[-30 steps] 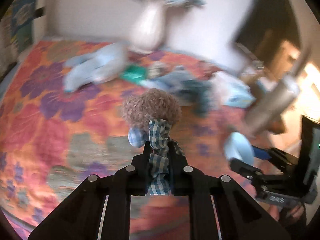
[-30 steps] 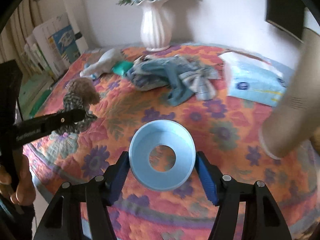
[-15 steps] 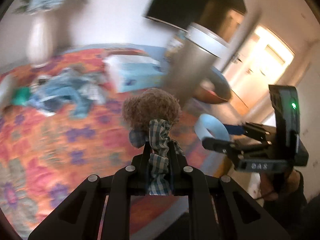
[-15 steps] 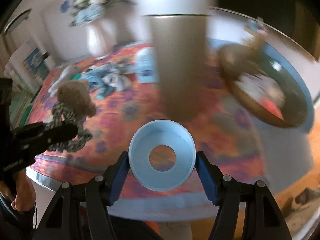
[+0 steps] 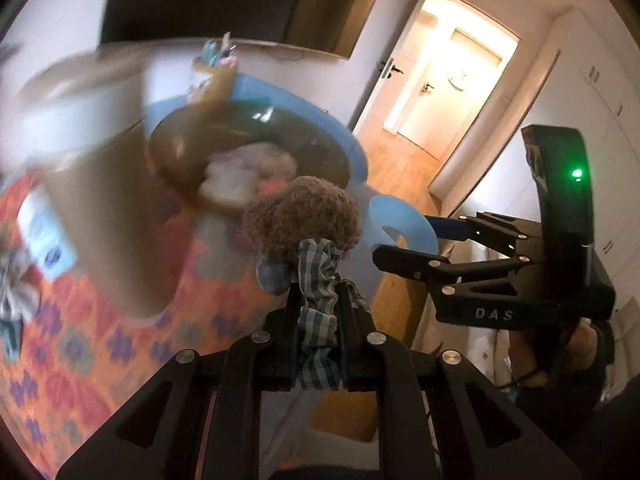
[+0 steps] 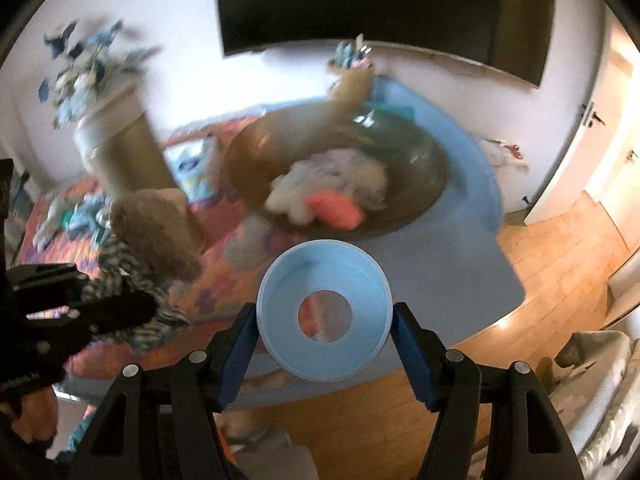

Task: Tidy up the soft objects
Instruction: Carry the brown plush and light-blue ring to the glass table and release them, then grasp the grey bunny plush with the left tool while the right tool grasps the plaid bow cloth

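Change since earlier frame: both views have swung off the flowered cloth toward the dark bowl [image 6: 420, 184]; the vase has left the left wrist view.
Left gripper [image 5: 318, 300]: jaws pressed together, pinching the checked fabric tail of the plush toy [image 5: 304, 216].
Right gripper [image 6: 324, 336]: jaws part spread, clamped on the sides of the blue ring [image 6: 324, 312].
Toy position: centre of the left wrist view, curly brown head above the jaws, clear of the tabletop [image 6: 460, 264]; at 9 o'clock in the right wrist view.
Bowl position: at 12 o'clock from the ring; white and pink soft items lie inside.
Toy handling: judged light, soft and limp; the head will swing on the fabric. Grip low on the fabric or around the body.
Ring handling: judged light and compliant; hold across the outer wall, moderate pressure.
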{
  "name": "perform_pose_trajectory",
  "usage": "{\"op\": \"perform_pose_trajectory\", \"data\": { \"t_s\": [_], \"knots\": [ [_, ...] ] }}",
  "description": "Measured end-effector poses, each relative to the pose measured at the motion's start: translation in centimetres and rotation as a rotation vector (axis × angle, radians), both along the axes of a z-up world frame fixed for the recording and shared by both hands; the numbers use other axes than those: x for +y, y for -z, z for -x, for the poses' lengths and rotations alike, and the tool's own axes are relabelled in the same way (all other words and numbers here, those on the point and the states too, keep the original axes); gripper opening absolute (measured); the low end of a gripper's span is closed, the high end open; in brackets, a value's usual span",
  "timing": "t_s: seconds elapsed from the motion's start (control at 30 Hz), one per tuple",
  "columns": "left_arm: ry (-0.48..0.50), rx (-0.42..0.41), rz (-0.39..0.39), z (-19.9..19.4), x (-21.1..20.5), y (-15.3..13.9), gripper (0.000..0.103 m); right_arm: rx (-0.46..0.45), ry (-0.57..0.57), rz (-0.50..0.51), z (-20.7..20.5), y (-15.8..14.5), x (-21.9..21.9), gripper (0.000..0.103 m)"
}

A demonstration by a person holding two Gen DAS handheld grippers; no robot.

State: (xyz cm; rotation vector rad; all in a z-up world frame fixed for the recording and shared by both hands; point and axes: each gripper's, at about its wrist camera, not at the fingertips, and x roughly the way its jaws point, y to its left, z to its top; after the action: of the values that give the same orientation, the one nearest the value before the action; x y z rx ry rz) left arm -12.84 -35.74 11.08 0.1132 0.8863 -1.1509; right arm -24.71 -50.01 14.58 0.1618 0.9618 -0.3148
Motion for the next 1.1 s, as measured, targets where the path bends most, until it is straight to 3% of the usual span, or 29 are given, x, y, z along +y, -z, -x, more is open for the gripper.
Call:
{"op": "perform_pose_trajectory", "data": {
  "t_s": [0.23,0.33,0.43,0.53,0.7,0.77,0.83,0.87,0.9,1.1],
  "knots": [
    [-0.099,-0.115,-0.027,-1.3,-6.8,-1.7,0.011,-0.120,0.087,-0.049,-1.7,-2.0,-5.2,0.065],
    [-0.191,-0.196,-0.037,-2.3,-8.5,-1.5,0.011,-0.189,0.118,-0.139,-3.3,-2.1,-8.5,0.065],
    [-0.226,-0.182,-0.035,-3.8,-9.7,-0.7,0.011,-0.222,0.145,-0.251,-5.2,-1.3,-12.1,0.065],
    [-0.268,-0.196,-0.041,-4.8,-10.2,-0.5,0.011,-0.237,0.171,-0.332,-7.2,-0.3,-14.3,0.066],
    [-0.307,-0.270,-0.053,-5.9,-11.6,-0.3,0.015,-0.231,0.181,-0.375,-9.7,0.6,-15.9,0.067],
    [-0.303,-0.286,-0.062,-6.2,-12.0,0.1,0.037,-0.224,0.151,-0.418,-10.7,1.1,-16.7,0.071],
    [-0.316,-0.276,-0.047,-6.2,-11.7,0.2,0.076,-0.226,0.157,-0.446,-11.0,1.4,-17.5,0.071],
    [-0.328,-0.281,-0.031,-6.0,-11.3,0.1,0.084,-0.236,0.162,-0.462,-10.9,1.5,-17.8,0.072],
    [-0.330,-0.286,-0.017,-5.8,-11.0,0.0,0.089,-0.242,0.161,-0.479,-10.8,1.6,-18.0,0.072],
    [-0.244,-0.299,0.026,-3.1,-9.6,-0.9,0.089,-0.252,0.145,-0.464,-9.0,0.8,-16.4,0.072]
  ]
}}
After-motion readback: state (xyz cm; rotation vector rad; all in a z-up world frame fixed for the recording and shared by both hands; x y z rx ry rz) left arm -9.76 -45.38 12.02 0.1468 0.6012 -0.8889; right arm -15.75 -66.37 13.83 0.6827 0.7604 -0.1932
